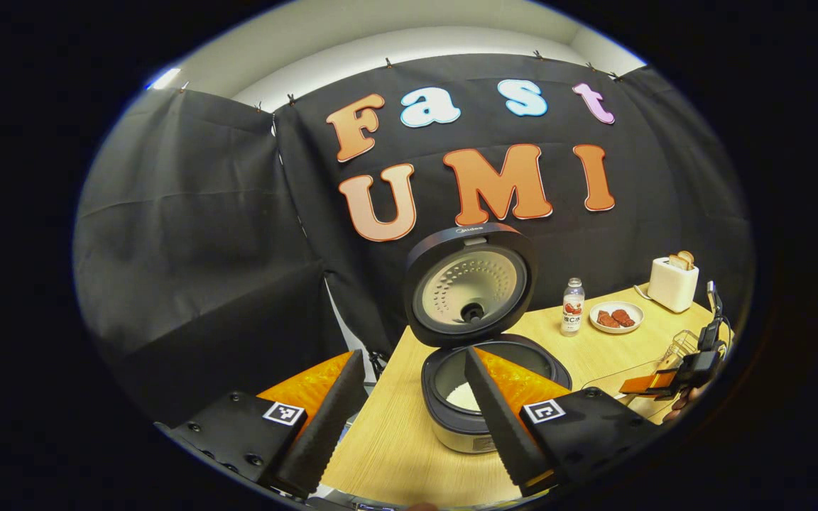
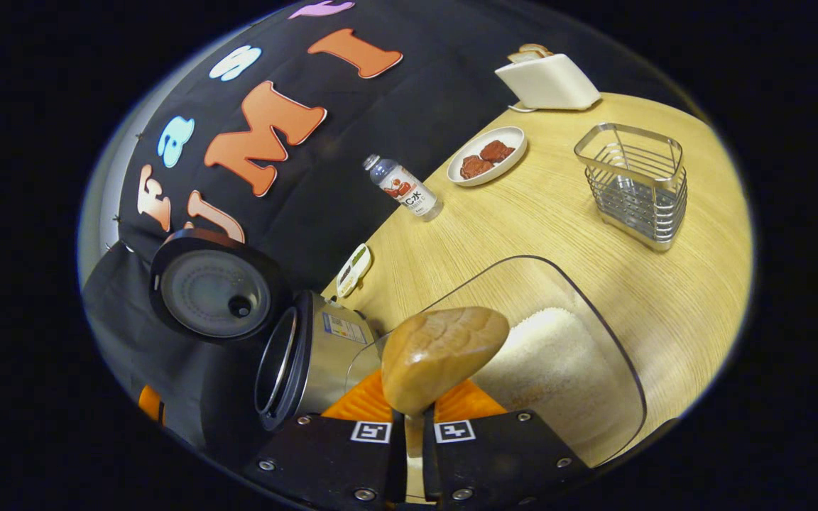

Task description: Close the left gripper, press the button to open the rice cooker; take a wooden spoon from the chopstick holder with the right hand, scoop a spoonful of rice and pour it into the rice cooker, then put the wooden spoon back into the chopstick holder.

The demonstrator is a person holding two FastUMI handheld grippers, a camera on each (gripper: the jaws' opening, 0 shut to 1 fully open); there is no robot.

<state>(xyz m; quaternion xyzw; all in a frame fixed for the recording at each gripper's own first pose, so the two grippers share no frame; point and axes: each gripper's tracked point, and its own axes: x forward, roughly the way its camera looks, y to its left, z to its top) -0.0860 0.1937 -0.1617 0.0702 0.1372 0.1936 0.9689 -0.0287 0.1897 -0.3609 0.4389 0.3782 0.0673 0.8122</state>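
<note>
right gripper (image 2: pixel 412 426) clamped on the wooden spoon (image 2: pixel 441 355), bowl just past its fingertips above the rice (image 2: pixel 547 355), stiff and light so grip at the handle suits; left gripper (image 1: pixel 409 419) wide open, empty, rice cooker (image 1: pixel 483 387) between its fingers.

Black cloth (image 1: pixel 203 234) hangs as the booth's wall across the frame's middle, clipped along its top edge; above it, a pale wall (image 1: pixel 380 35). A light wooden table (image 2: pixel 558 213) fills the lower right.
</note>
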